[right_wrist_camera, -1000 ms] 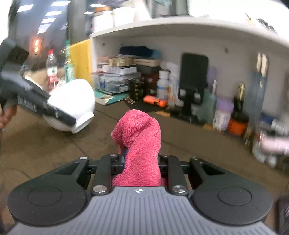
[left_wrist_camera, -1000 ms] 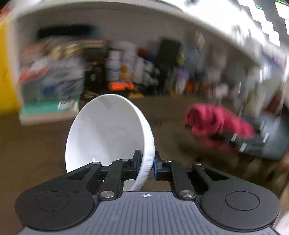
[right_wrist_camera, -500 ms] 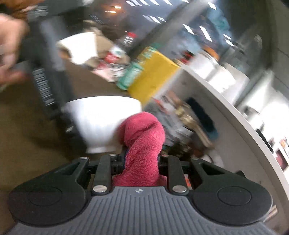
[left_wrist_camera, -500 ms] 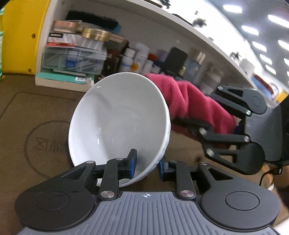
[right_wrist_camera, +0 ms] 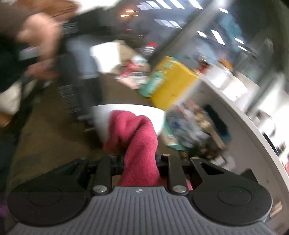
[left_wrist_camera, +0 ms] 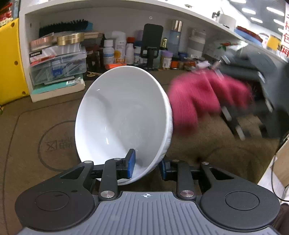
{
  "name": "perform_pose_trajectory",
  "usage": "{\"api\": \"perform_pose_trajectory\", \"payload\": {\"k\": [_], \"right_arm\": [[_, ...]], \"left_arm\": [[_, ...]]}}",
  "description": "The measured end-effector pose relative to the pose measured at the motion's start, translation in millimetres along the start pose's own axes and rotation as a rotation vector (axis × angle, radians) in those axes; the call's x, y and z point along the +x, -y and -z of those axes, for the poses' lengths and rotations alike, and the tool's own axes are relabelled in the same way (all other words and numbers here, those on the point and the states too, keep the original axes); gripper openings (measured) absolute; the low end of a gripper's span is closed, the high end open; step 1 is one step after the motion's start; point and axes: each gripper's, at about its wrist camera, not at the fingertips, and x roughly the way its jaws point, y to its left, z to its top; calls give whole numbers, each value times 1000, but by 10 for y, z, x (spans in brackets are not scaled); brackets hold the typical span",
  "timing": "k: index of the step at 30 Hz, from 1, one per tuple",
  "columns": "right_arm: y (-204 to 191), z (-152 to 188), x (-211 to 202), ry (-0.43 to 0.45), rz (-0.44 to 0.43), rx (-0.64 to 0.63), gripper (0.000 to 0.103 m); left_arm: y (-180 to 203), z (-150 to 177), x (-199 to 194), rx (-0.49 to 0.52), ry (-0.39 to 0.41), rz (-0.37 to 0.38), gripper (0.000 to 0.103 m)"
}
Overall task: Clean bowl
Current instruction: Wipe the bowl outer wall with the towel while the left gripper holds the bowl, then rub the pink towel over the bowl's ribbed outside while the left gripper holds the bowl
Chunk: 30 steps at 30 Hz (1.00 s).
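My left gripper (left_wrist_camera: 146, 165) is shut on the rim of a white bowl (left_wrist_camera: 119, 117), holding it tilted on its side above the brown mat, its opening toward the camera. My right gripper (right_wrist_camera: 140, 162) is shut on a pink-red towel (right_wrist_camera: 139, 144). In the left wrist view the towel (left_wrist_camera: 204, 97) is blurred and sits against the bowl's outer right side. In the right wrist view the bowl (right_wrist_camera: 130, 115) is right behind the towel's tip, blurred.
A brown mat (left_wrist_camera: 36, 130) covers the table. A white shelf (left_wrist_camera: 108, 10) at the back holds bottles, plastic boxes (left_wrist_camera: 57, 61) and a phone stand (left_wrist_camera: 151, 45). A yellow box (left_wrist_camera: 9, 61) stands at the left. A cardboard box edge shows at far right.
The towel has slid from behind the bowl's top rim down its outer right side. The bowl has tilted slightly more upright in my left gripper. The right view stays motion-blurred.
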Motion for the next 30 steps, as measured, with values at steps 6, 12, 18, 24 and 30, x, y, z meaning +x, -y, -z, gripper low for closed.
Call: {"api": "perform_pose_trajectory", "payload": {"k": [6, 12, 18, 24, 30], "right_arm": [[308, 35, 317, -8, 94, 174, 24], [-101, 4, 211, 13, 9, -33, 24], [-499, 53, -196, 8, -101, -146, 23], [-398, 64, -282, 23, -45, -7, 23], [17, 190, -90, 27, 25, 233, 24]], "left_arm": [[0, 16, 20, 60, -10, 10, 31], [-21, 75, -22, 48, 0, -1, 33], [-19, 64, -16, 33, 4, -9, 34], [115, -159, 146, 114, -31, -29, 34], [277, -378, 251, 327, -61, -203, 49]]}}
